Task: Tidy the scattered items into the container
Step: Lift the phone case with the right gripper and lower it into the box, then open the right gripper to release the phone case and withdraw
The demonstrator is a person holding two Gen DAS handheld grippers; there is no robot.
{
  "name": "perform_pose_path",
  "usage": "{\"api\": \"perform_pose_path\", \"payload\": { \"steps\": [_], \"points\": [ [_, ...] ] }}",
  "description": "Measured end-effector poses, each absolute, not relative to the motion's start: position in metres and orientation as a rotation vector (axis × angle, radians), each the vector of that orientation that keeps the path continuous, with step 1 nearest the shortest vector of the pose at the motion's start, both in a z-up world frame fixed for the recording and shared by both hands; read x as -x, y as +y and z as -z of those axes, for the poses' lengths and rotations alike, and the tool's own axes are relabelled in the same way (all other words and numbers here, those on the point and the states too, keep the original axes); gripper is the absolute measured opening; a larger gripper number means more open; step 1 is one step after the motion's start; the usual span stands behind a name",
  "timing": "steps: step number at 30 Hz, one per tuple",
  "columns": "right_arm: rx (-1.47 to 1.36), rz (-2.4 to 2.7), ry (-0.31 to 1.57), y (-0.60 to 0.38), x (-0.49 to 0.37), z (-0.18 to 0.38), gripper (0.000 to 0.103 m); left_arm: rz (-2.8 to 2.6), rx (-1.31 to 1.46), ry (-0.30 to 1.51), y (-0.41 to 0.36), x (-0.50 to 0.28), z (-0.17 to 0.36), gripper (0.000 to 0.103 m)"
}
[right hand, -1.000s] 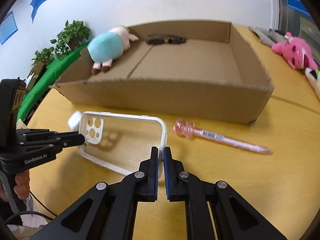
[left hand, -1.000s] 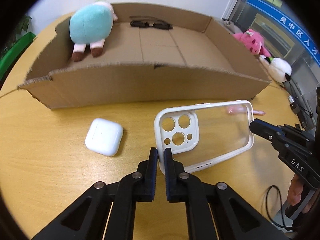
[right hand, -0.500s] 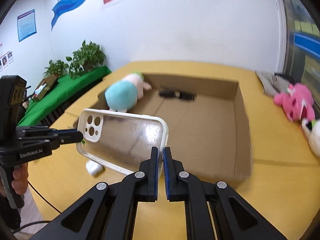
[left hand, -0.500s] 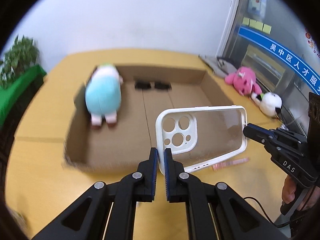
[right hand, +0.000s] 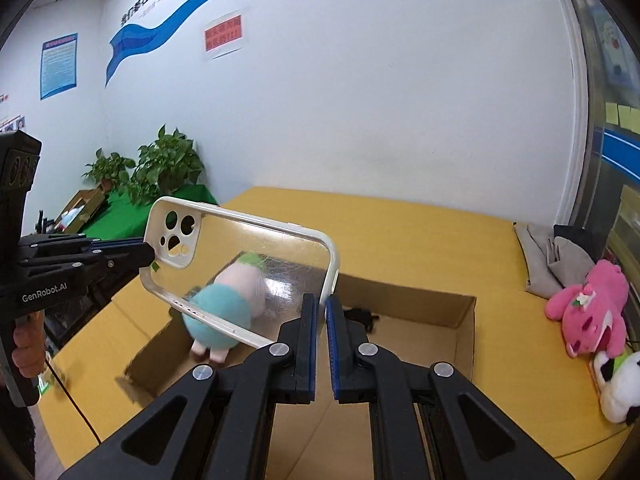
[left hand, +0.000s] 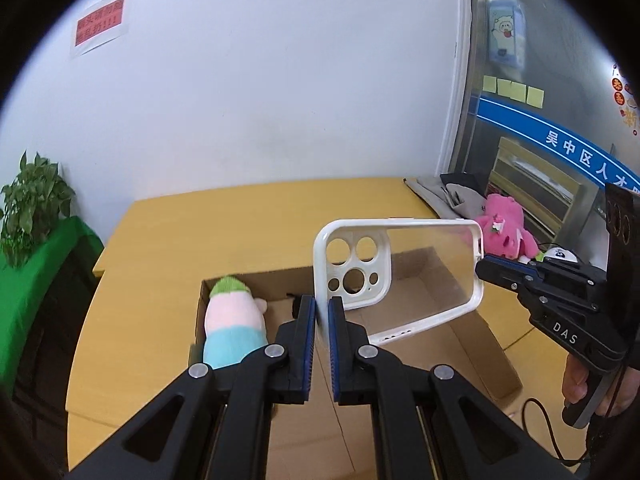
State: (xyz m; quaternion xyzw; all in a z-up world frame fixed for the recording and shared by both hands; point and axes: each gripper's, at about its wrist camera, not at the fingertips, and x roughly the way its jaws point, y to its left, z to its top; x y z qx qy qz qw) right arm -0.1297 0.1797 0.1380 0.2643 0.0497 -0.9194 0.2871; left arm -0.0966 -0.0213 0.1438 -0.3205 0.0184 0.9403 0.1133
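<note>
Phone case [left hand: 404,276] is a clear-backed one with a creamy white bumper rim and a white camera block punched with three big round holes plus a couple of tiny ones, and the back looks pretty scuffed where the light hits it in the right wrist view [right hand: 240,264]. It's up in the air above the open cardboard box [left hand: 472,320], pinched at both ends: left tongs [left hand: 322,312] clamped shut on the rim at the camera-hole end, right tongs [right hand: 322,312] clamped on the rim at the opposite end. A second ago it was sitting low, just off the yellow desk [left hand: 160,260] in front of the box, next to a white earbuds case and a pink pen; now both tongs have carried it up and over the box, so you're looking down past it at the teal and pink plush toy [left hand: 236,324] lying inside.
</note>
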Motion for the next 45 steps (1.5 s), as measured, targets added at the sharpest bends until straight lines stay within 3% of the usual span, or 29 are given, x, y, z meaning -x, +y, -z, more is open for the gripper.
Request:
{"api": "perform_pose_path", "payload": {
  "steps": [4, 11, 24, 34, 45],
  "points": [
    [-0.769, 2.469, 0.135, 0.169, 0.168, -0.128, 0.006, -2.733, 1.023, 0.046, -0.018, 0.135, -0.121, 0.006],
    [-0.98, 2.411, 0.148, 0.157, 0.224, -0.063, 0.005, -2.641, 1.264, -0.011, -0.016, 0.188, -0.047, 0.006],
    [-1.308, 2.278, 0.149, 0.148, 0.292, 0.041, 0.005, -2.54, 1.602, 0.064, 0.0, 0.245, 0.046, 0.006],
    [-1.405, 2.225, 0.168, 0.146, 0.306, 0.07, 0.005, -2.528, 1.742, 0.246, 0.017, 0.257, 0.077, 0.006],
    [-1.44, 2.226, 0.177, 0.149, 0.303, 0.08, 0.007, -2.52, 1.755, 0.22, 0.015, 0.255, 0.079, 0.005]
  ]
}}
